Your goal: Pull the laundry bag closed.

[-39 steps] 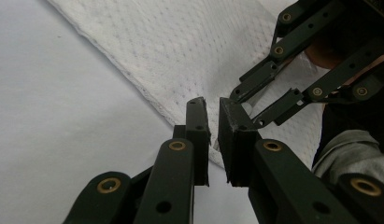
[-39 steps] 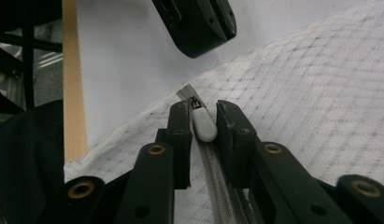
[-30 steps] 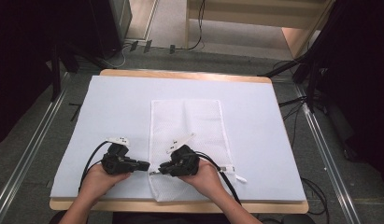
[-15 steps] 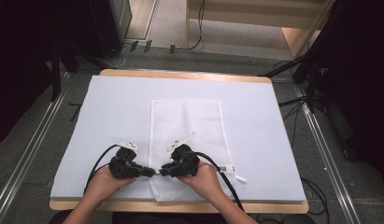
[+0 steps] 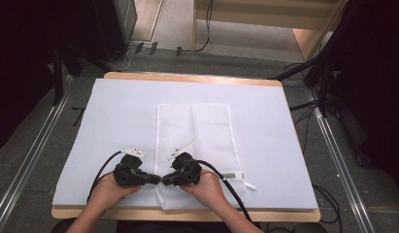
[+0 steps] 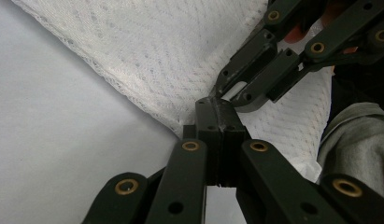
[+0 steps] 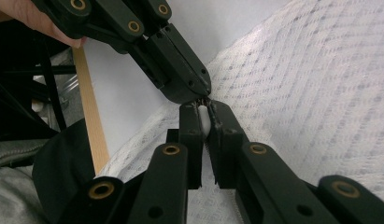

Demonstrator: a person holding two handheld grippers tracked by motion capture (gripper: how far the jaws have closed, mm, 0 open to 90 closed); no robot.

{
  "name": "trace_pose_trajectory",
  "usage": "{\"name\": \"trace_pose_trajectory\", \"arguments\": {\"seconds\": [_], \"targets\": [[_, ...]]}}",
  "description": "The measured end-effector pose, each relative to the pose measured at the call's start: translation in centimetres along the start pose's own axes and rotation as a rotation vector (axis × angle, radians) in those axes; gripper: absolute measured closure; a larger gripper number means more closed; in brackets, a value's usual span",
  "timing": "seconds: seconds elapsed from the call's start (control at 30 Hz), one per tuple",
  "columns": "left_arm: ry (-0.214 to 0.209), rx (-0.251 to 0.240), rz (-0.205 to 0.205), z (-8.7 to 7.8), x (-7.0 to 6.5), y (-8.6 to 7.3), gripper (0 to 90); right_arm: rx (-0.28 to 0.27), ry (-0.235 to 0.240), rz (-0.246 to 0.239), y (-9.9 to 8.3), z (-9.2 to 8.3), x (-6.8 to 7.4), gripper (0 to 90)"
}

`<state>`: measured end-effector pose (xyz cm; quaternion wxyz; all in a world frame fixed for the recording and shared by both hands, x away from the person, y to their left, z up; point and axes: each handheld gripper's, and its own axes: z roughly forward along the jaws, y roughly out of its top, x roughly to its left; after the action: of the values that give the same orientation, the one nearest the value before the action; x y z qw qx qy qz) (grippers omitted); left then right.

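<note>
White mesh bag lies flat at the middle of the pale blue mat, its long side running away from us. At the bag's near left edge we bring both tongs tip to tip. Our left gripper is clenched at that edge. Our right gripper, whose jaws have just been closing, pinches a fold of the bag's mesh.
</note>
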<state>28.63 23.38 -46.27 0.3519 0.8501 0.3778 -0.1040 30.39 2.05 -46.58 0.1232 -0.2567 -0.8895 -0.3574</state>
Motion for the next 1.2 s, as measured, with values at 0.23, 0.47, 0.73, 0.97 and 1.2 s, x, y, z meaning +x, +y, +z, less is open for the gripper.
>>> {"name": "trace_pose_trajectory", "arguments": {"seconds": [0.23,0.47,0.73,0.97,1.2], "targets": [[0.002,-0.002,-0.006,0.0,0.0,-0.1,90.0,-0.007,0.012,0.016,-0.2,0.1,-0.2,88.3],[0.016,0.003,0.016,0.0,-0.2,-0.1,90.0,-0.005,-0.008,0.011,-0.4,-0.3,0.0,88.6],[0.022,0.002,0.019,0.1,-0.3,-0.1,90.0,-0.016,-0.023,0.010,-1.2,-1.1,-0.3,88.6],[0.022,0.002,0.017,0.1,-0.3,-0.1,90.0,-0.032,-0.038,-0.015,-2.1,-2.0,-0.6,88.6],[0.024,0.002,0.015,0.1,-0.3,-0.1,90.0,-0.037,-0.046,-0.019,-2.7,-2.8,-1.0,88.5]]}}
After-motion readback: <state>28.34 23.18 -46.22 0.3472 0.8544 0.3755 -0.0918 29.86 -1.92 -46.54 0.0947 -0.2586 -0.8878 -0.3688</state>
